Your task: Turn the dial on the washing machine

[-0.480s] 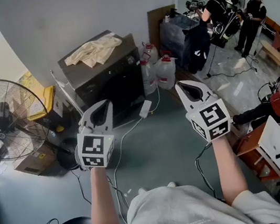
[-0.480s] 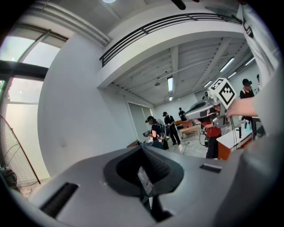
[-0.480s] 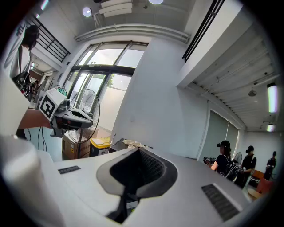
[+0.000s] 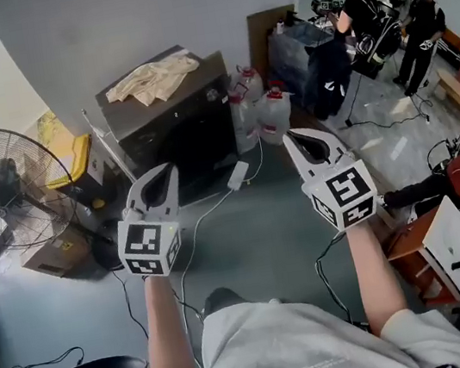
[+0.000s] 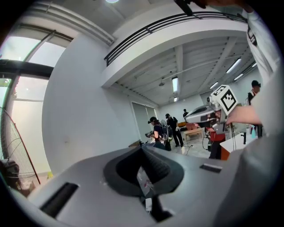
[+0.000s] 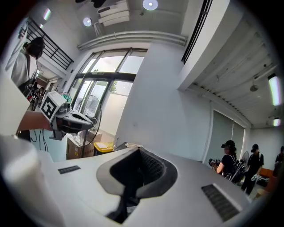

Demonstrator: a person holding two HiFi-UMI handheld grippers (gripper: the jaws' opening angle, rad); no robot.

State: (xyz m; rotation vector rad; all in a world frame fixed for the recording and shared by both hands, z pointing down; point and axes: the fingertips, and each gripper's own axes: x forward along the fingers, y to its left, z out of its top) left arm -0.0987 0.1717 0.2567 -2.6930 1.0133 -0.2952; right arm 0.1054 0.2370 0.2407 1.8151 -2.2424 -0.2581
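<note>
The dark washing machine (image 4: 177, 131) stands against the white wall ahead, with a crumpled beige cloth (image 4: 151, 78) on its lid. Its control panel runs along the top front edge; the dial is too small to make out. My left gripper (image 4: 167, 170) is held in the air short of the machine's front, jaws shut and empty. My right gripper (image 4: 290, 136) hovers level with it, to the right of the machine, also shut with nothing in it. In the left gripper view the jaws (image 5: 143, 150) meet against the wall and ceiling. The right gripper view shows its jaws (image 6: 138, 151) closed too.
A standing fan (image 4: 6, 203) and a yellow bin (image 4: 70, 166) are left of the machine. Water jugs (image 4: 267, 116) stand to its right. A white adapter (image 4: 238, 177) and cables lie on the floor. People (image 4: 358, 9) work at the back right.
Both grippers have stayed shut and held their pose; the left one has drifted slightly down and left. The person's foot has come forward under the body.
</note>
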